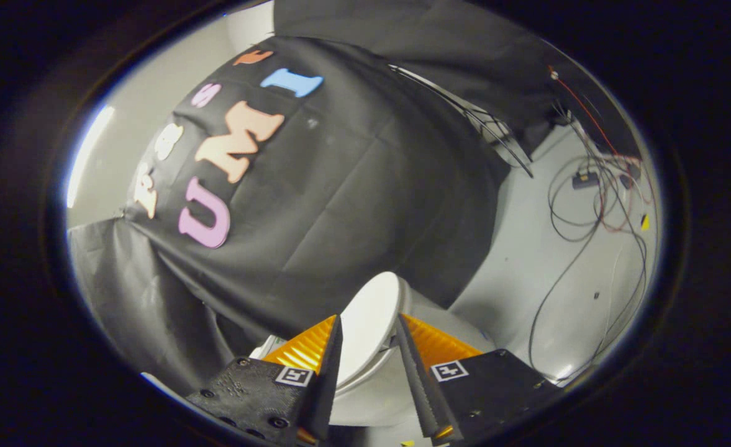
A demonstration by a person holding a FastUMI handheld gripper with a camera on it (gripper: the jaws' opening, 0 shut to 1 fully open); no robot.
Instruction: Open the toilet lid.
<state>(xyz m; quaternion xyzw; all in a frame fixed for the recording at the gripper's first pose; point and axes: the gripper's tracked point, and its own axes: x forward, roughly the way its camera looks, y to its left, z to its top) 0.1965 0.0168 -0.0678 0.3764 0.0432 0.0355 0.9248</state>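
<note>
**Hovering over a raised toilet lid**

Looking forward along the gripper (368, 338), the two fingers stand spread with a clear gap between them, pinching nothing. The white toilet lid (371, 320) shows in that gap — it stands raised, its smooth oval face turned toward the camera and its top edge rising just beyond the fingertips. Whether either finger touches the lid cannot be told; the left finger's inner edge overlaps the lid's side as seen from here. Below the lid, the white toilet (365, 403) body curves down between the finger bases.

Behind the lid hangs the booth's black cloth wall (353, 186), draped in folds. To the right of the toilet lies a pale floor (526, 273) — loose dark cables (564, 261) trail across it toward a small black box (584, 180) near the cloth's edge.
</note>
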